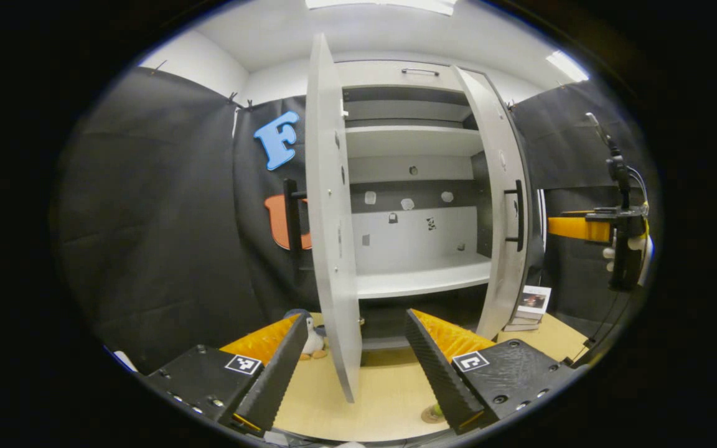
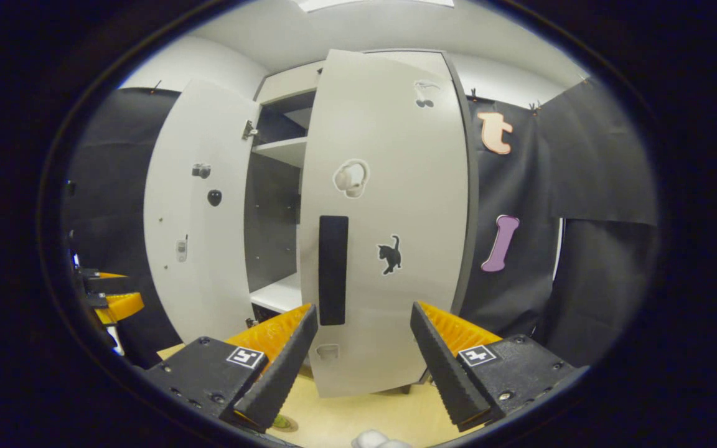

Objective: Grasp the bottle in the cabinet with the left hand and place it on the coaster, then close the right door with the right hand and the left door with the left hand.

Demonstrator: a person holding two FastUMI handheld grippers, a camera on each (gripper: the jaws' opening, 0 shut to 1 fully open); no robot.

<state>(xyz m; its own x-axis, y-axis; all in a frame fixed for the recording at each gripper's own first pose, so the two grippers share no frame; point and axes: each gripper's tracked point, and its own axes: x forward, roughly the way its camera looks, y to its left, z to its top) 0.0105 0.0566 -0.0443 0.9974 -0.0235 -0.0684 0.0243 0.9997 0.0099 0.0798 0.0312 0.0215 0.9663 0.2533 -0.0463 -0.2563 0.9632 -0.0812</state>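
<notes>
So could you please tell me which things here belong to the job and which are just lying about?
Job:
left door, open
right door, open
left gripper, open
right gripper, open, facing the right door
cabinet, no bottle seen on its shelves

Lying about:
plush toy behind the left door
books by the right door
stickers on the doors

doors (image 1: 330, 211): 2 | shelves (image 1: 421, 280): 2 | tools (image 1: 352, 379): 2

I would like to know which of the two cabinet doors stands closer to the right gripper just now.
The right door, the one with the black cat sticker and the dark vertical handle, faces the right gripper directly. The left door stands farther off to the side.
</notes>
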